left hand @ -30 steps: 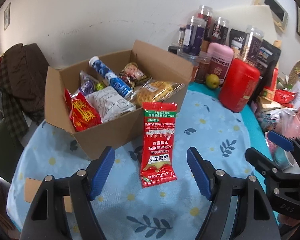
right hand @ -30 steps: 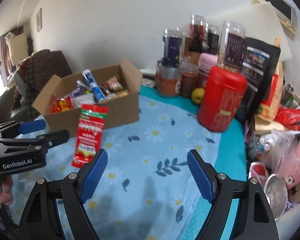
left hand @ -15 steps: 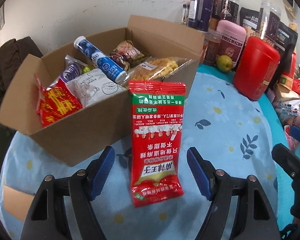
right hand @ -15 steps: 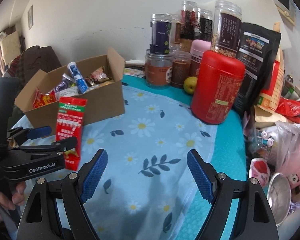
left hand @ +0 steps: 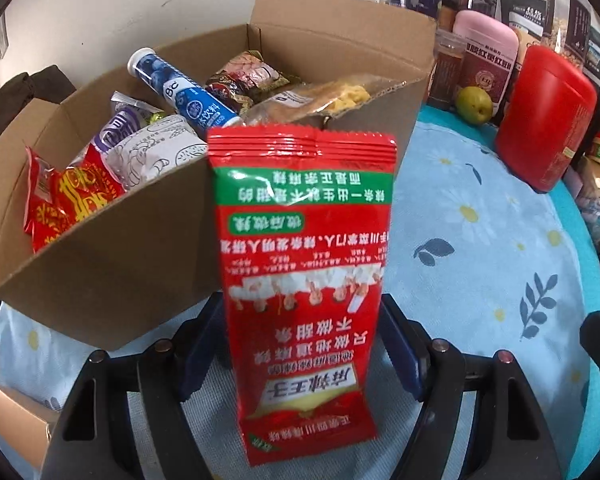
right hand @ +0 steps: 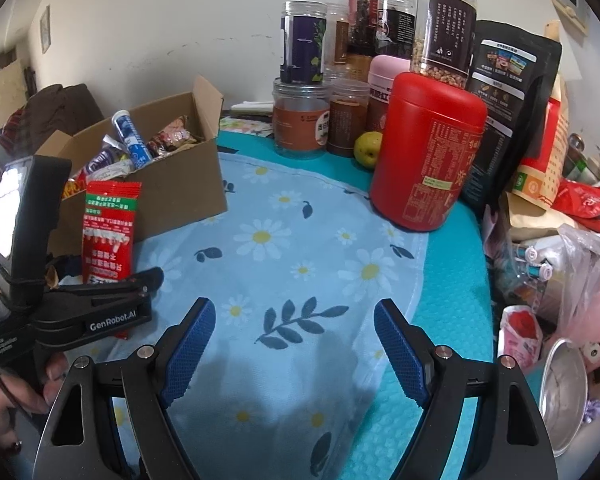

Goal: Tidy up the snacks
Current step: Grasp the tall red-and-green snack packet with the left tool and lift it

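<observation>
A red and green snack packet [left hand: 304,280] leans upright against the front wall of an open cardboard box [left hand: 112,264] full of snacks. My left gripper [left hand: 300,352] is open, its blue pads on either side of the packet's lower half, apart from it. In the right wrist view the packet [right hand: 108,232] stands by the box [right hand: 188,184] with the left gripper [right hand: 112,300] around its base. My right gripper [right hand: 296,352] is open and empty above the daisy-print cloth [right hand: 300,240].
A red canister [right hand: 428,148], a green fruit [right hand: 368,148], jars [right hand: 300,80] and dark bags [right hand: 512,104] line the back right. Cluttered packets and a metal bowl [right hand: 564,384] crowd the right edge. A small cardboard piece [left hand: 16,428] lies at the left.
My left gripper has moved forward until its open pads flank the red packet, which now fills the view. My right gripper has drifted slightly and stays open.
</observation>
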Available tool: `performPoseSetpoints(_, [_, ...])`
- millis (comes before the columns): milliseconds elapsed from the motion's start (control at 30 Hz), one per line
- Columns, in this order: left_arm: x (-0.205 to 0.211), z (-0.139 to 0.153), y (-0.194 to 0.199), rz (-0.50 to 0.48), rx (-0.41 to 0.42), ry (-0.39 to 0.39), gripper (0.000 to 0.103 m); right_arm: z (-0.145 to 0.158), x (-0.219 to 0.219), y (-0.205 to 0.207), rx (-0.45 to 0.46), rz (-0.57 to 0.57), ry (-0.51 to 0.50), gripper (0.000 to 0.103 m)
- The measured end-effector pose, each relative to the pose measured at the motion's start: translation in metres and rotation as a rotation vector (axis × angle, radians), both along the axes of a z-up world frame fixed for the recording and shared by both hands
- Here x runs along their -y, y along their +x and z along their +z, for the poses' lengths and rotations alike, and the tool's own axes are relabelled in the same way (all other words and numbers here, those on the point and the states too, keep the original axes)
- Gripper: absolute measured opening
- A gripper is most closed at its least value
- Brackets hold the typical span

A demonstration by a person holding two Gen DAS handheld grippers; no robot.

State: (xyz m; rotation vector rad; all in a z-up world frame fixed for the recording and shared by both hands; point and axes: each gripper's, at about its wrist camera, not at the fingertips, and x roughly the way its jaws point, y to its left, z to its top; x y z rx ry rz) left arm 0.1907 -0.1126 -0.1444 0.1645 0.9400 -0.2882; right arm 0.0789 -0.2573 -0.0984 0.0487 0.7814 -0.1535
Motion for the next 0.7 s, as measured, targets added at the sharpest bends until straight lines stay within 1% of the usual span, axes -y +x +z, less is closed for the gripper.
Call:
performPoseSetpoints(67, [0.002, 0.001, 0.001, -0.001, 0.009, 0.004, 0.075, 0.000, 0.000, 0.000, -0.001, -0.002, 0.002, 0.083])
performPoseSetpoints(100, [0.002, 0.001, 0.001, -0.009, 0.014, -0.003, 0.071, -0.001, 0.001, 0.000, -0.001, -0.004, 0.002, 0.083])
performPoseSetpoints(133, [0.003, 0.001, 0.002, -0.020, 0.015, -0.013, 0.065, -0.001, 0.001, 0.000, -0.002, -0.004, 0.003, 0.083])
performPoseSetpoints(167, [0.003, 0.001, 0.002, -0.032, 0.020, -0.023, 0.054, -0.001, 0.001, 0.000, -0.004, -0.004, 0.008, 0.083])
performPoseSetpoints(200, [0.004, 0.001, 0.001, -0.038, 0.027, -0.018, 0.047, -0.001, 0.001, 0.000, -0.004, -0.003, 0.012, 0.083])
performPoseSetpoints(367, [-0.001, 0.007, -0.003, -0.065, 0.004, -0.066, 0.043, 0.000, 0.002, -0.001, 0.000, 0.004, 0.044, 0.083])
performPoseSetpoints(500, [-0.009, 0.022, -0.018, -0.092, 0.027, -0.088, 0.043, 0.005, -0.002, -0.003, 0.013, 0.013, 0.050, 0.083])
performPoseSetpoints(700, [-0.031, 0.045, -0.043, -0.090, 0.055, -0.129, 0.043, 0.017, -0.017, -0.010, 0.038, 0.060, 0.061, 0.083])
